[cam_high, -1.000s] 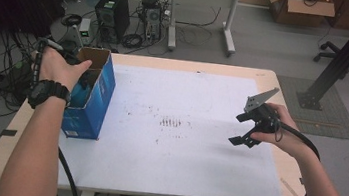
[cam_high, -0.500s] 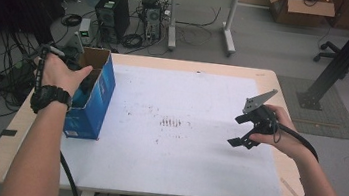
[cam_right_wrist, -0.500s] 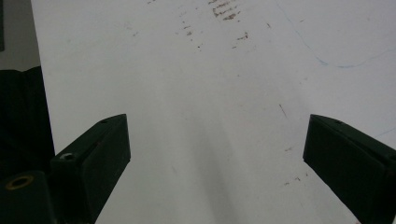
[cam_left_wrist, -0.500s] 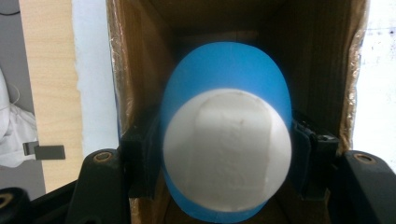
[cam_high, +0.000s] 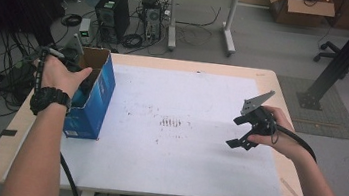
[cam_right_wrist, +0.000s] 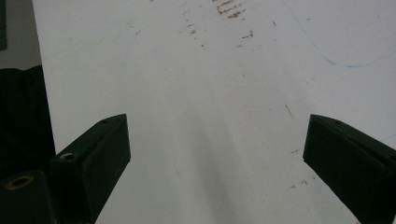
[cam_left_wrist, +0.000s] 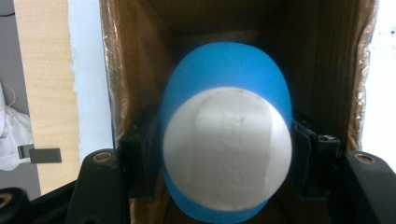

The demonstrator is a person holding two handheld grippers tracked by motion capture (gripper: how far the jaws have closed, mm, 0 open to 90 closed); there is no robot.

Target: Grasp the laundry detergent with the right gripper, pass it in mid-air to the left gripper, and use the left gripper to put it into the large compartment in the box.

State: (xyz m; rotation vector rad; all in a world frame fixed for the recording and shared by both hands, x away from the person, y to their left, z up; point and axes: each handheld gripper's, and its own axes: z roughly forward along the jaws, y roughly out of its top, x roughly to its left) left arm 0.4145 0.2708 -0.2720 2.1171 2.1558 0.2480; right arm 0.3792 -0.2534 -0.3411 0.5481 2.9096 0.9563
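One blue cup point(cam_left_wrist: 227, 84), round white base twd cam, clamped in jaws.

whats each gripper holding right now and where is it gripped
The left gripper clamps a blue and white rounded object by its two sides, inside the cardboard box. The right gripper holds nothing.

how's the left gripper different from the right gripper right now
The left gripper is shut on a blue and white rounded object; the right gripper is open with nothing between its jaws. The left gripper reaches into the blue cardboard box at the table's left edge; the right gripper is held above the white table cover on the right. Both have black jaws and are hand-held.
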